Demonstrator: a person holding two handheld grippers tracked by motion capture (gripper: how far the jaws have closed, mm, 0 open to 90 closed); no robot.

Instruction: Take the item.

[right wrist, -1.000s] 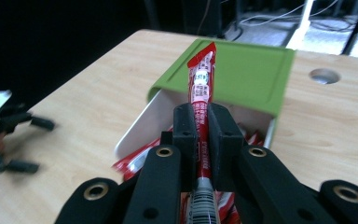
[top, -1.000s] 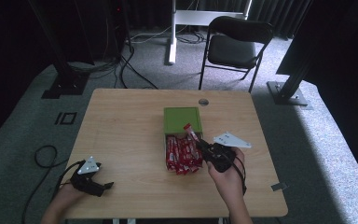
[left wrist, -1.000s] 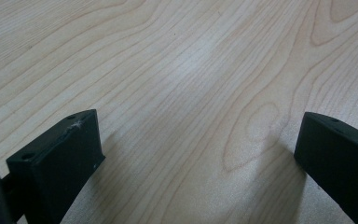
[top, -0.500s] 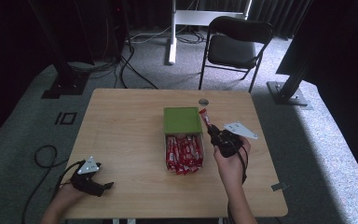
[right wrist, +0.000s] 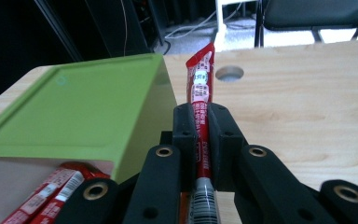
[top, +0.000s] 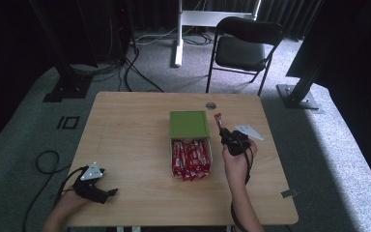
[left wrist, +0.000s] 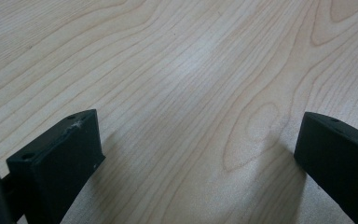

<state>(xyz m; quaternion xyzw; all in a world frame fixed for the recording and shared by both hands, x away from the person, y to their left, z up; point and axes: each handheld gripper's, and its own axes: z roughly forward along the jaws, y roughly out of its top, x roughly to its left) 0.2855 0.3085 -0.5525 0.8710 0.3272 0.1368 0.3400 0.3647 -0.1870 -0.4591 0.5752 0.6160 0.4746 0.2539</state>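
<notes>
Dim room, daylight from the right, soft blur throughout

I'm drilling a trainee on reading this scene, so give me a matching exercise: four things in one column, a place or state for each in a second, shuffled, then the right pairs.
Things:
1. right gripper
2. left gripper
3. green lid
4. round hole

Places or states:
A. jaws wide apart over bare table
B. in the tabletop near its far edge
C. covers the far part of the box of red sachets
D. shut on a red sachet

Pairs: 1-D, 2-A, 3-C, 4-B
</notes>
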